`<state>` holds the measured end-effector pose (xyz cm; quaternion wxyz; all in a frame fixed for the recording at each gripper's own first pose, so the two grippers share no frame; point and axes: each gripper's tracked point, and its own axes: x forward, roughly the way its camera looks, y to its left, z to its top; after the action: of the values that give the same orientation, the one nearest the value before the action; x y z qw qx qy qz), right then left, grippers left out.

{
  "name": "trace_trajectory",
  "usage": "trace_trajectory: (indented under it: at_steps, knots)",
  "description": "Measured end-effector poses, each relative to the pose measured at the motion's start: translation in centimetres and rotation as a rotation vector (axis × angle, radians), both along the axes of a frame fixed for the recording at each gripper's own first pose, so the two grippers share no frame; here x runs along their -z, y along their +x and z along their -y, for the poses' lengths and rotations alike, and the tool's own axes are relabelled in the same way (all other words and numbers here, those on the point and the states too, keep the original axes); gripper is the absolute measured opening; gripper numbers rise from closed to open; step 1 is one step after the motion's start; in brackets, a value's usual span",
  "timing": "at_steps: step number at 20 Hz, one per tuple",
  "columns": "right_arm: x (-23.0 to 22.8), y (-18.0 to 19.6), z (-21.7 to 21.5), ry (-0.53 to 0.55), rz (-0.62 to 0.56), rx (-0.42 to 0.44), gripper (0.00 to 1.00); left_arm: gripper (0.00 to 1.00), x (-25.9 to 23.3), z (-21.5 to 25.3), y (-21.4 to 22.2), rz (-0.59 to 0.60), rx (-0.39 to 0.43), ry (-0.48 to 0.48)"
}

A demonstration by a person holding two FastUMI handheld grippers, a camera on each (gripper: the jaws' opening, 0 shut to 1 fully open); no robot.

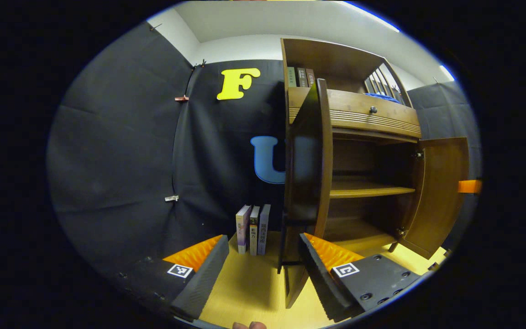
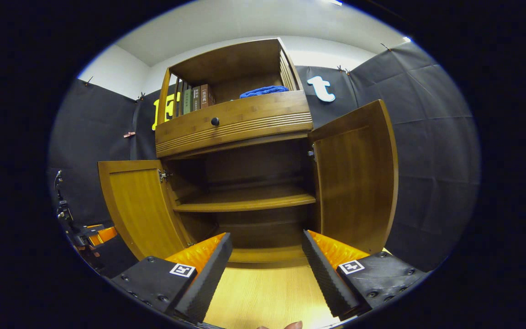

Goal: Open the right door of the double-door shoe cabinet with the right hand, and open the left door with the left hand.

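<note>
- Nearest to my cameras, both grippers hang with their jaws spread wide and nothing between them: the left gripper [image 1: 263, 256] just off the edge of the left door [image 1: 311, 183], the right gripper [image 2: 267, 258] facing the cabinet's open middle.
- Both doors of the shoe cabinet [image 2: 233, 123] stand swung out; in the right gripper view I see the left door [image 2: 137, 205] and the right door [image 2: 359, 178] flanking the bare inner shelf [image 2: 244, 201].
- I judge the task essentially complete; at most the grippers need backing away.
- Above sits a drawer [image 2: 235, 121] with a knob, then books [image 2: 194, 98] and a blue cloth [image 2: 263, 91].
- Three more books [image 1: 254, 228] stand on the surface [image 1: 249, 283] beside the cabinet.
</note>
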<state>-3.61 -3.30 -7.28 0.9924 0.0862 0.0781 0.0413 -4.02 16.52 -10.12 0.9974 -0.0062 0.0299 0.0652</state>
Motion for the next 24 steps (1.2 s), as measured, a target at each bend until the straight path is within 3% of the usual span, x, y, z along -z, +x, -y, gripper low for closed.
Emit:
trace_trajectory:
  at_steps: [13,19,24]
  knots:
    - [-1.1,0.4,-0.6,-0.039,0.047,-0.001,0.98,0.95,-3.5,10.8,-0.7,0.051,0.15,-0.095]
    - [-1.3,0.1,-0.8,-0.05,0.054,0.005,0.98,0.95,-3.2,13.6,0.0,0.04,0.177,-0.103]
    - [-1.1,-0.3,-0.8,-0.065,0.054,0.014,0.98,0.95,-2.9,13.3,-0.2,0.032,0.159,-0.107]
